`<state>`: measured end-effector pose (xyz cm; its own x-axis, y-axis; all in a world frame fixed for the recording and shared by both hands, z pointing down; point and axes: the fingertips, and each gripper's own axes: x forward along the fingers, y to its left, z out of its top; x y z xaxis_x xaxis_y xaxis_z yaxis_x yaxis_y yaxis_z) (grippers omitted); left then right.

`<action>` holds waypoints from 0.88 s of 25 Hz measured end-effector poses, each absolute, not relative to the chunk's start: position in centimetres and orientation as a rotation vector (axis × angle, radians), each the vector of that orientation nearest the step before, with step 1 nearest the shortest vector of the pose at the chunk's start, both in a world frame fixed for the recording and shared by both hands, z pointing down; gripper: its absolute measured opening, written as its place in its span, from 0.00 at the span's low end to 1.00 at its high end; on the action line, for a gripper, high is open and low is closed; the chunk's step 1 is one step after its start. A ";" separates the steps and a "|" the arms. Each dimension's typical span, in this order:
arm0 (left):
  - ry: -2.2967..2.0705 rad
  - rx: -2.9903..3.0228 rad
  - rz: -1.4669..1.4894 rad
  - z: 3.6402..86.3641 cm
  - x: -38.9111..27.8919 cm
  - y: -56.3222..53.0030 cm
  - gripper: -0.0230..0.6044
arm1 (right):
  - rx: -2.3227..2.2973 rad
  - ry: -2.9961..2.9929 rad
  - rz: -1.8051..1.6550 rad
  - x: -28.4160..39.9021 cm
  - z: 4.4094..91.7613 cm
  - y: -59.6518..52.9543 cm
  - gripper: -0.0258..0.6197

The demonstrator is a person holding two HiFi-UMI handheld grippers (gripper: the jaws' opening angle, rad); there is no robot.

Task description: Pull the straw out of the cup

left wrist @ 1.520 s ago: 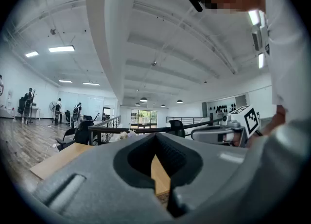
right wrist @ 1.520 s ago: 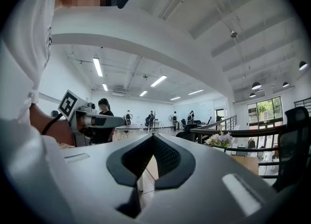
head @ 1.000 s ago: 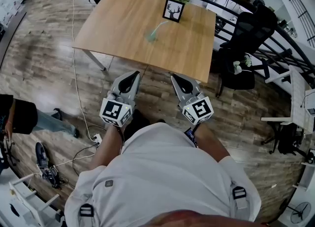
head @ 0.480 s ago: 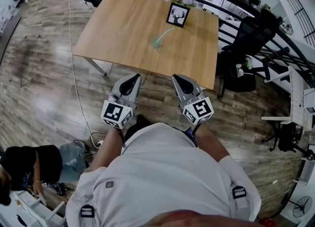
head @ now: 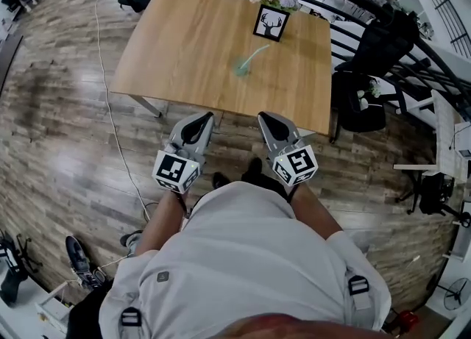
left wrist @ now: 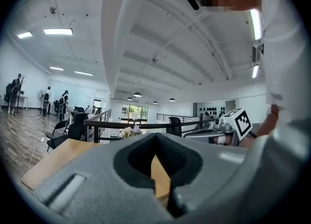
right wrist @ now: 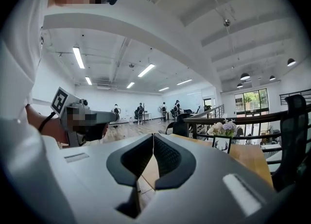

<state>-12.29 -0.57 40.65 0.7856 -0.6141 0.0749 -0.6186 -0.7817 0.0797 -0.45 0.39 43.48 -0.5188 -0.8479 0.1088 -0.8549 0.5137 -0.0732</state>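
Left tongs (head: 200, 118) clenched on nothing, right tongs (head: 266, 118) clenched and empty too, side by side over the floor, just short of the worktop's (head: 184, 43) near edge. Out on the wood stands the green cup (head: 242, 70), well apart from both, its straw (head: 257, 54) leaning toward the deer picture (head: 270, 23).

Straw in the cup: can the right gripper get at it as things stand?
Probably not yet: the right gripper hangs short of the table, the cup with the straw stands mid-table, and the jaws are shut. Nothing blocks the path.
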 end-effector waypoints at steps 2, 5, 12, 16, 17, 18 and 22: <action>-0.999 2.875 0.079 41.0 -12.3 -1.6 0.04 | 1.506 -2.678 0.187 -0.3 43.8 -0.6 0.06; -1.002 2.887 0.095 41.3 -11.8 -2.9 0.04 | 1.501 -2.679 0.198 0.3 44.2 -2.3 0.06; -1.015 2.858 0.108 41.8 -9.5 -7.4 0.04 | 1.454 -2.708 0.230 2.4 45.1 -7.5 0.08; -1.024 2.842 0.122 42.5 -6.9 -10.6 0.04 | 1.402 -2.731 0.265 4.4 45.8 -10.8 0.09; -1.025 2.839 0.129 42.7 -6.1 -11.3 0.04 | 1.388 -2.736 0.277 5.0 46.1 -11.5 0.09; -1.028 2.836 0.137 43.0 -5.4 -12.1 0.04 | 1.376 -2.740 0.287 5.7 46.3 -12.2 0.10; -1.042 2.829 0.161 43.4 -2.7 -14.6 0.04 | 1.352 -2.753 0.339 8.5 47.3 -14.5 0.13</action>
